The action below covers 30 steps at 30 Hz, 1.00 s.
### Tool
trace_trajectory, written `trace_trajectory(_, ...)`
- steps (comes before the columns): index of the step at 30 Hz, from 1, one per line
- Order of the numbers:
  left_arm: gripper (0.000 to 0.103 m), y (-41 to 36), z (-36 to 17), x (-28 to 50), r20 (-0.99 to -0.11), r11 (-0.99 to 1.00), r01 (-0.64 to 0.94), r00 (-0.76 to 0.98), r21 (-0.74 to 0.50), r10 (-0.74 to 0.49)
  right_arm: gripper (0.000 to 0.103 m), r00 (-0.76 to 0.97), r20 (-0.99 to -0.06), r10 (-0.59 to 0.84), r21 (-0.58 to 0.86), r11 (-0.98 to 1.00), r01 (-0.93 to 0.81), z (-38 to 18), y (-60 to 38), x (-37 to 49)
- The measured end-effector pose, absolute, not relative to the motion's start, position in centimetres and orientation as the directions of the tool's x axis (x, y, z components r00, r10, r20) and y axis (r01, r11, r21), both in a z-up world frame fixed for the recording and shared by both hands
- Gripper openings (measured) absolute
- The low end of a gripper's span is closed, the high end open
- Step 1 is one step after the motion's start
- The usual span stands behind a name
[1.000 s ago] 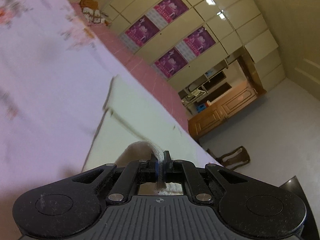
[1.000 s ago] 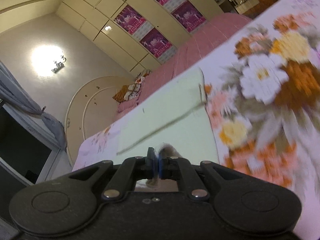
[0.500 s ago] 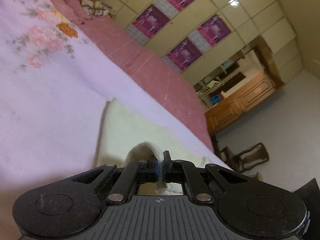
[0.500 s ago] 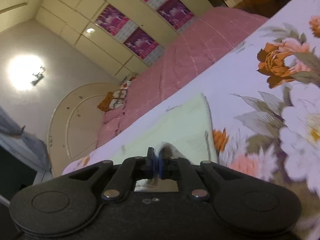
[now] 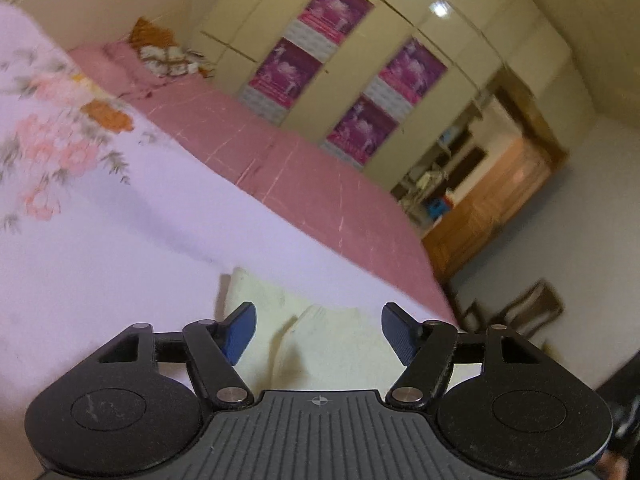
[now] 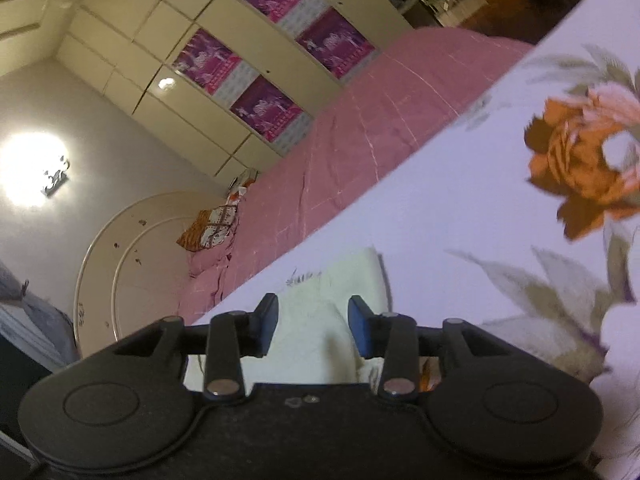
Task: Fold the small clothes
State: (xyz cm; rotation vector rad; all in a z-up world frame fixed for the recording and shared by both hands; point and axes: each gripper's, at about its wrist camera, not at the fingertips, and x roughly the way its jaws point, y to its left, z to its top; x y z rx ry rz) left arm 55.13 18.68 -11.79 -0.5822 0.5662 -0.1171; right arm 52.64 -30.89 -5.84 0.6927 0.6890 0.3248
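A pale cream garment (image 5: 320, 340) lies folded over on the lilac floral bedsheet (image 5: 100, 248). In the left wrist view my left gripper (image 5: 319, 330) hovers low over it with its jaws opening wide; a raised fold of the cloth sits between the blue pads without touching them. In the right wrist view the same cream garment (image 6: 316, 332) fills the gap of my right gripper (image 6: 313, 326), whose jaws are opening too; the cloth rests loose between the pads. Most of the garment is hidden under both gripper bodies.
A pink quilted bed cover (image 5: 304, 176) lies beyond the floral sheet, with patterned cushions (image 5: 168, 56) at the round headboard (image 6: 120, 256). Cream wardrobes with purple posters (image 6: 260, 108) line the far wall. Wooden cabinets (image 5: 500, 204) and a chair (image 5: 520, 312) stand off the bed's right side.
Both grippers were shut on the cloth's edge and carried it forward across the garment. Now both have let go and their jaws stand apart, the fold lying on the garment.
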Motion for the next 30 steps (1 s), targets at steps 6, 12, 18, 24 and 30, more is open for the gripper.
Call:
trace_trajectory(6, 0.048, 17.1, -11.7, 57.0, -0.593, 0.918, 0.001, 0.764, -0.396, -0.256, 0.035, 0.688, -0.550, 0.474, 0.539, 0.830, -0.142, -5.2, -27.6, 53.2)
trace_trajectory(12, 0.023, 15.7, -11.7, 57.7, -0.651, 0.952, 0.055, 0.718, -0.301, -0.247, 0.029, 0.648, -0.661, 0.378, 0.335, 0.922, -0.196, -5.2, -23.7, 53.9)
trace_trajectory(18, 0.003, 16.3, -10.4, 56.6, -0.554, 0.954, 0.075, 0.800, -0.289, -0.231, 0.001, 0.669, -0.668, 0.327, 0.197, 0.944, -0.266, -4.2, -21.7, 52.7)
trace_trajectory(24, 0.003, 16.9, -8.7, 55.4, -0.431, 0.941, 0.071, 0.876, -0.331, -0.218, 0.001, 0.795, -0.532, 0.291, 0.186, 0.956, -0.226, -1.6, -22.9, 52.5)
trace_trajectory(30, 0.003, 17.1, -10.0, 55.7, -0.496, 0.944, 0.066, 0.838, -0.322, -0.228, 0.024, 0.722, -0.601, 0.343, 0.235, 0.939, -0.250, -2.7, -23.8, 53.8)
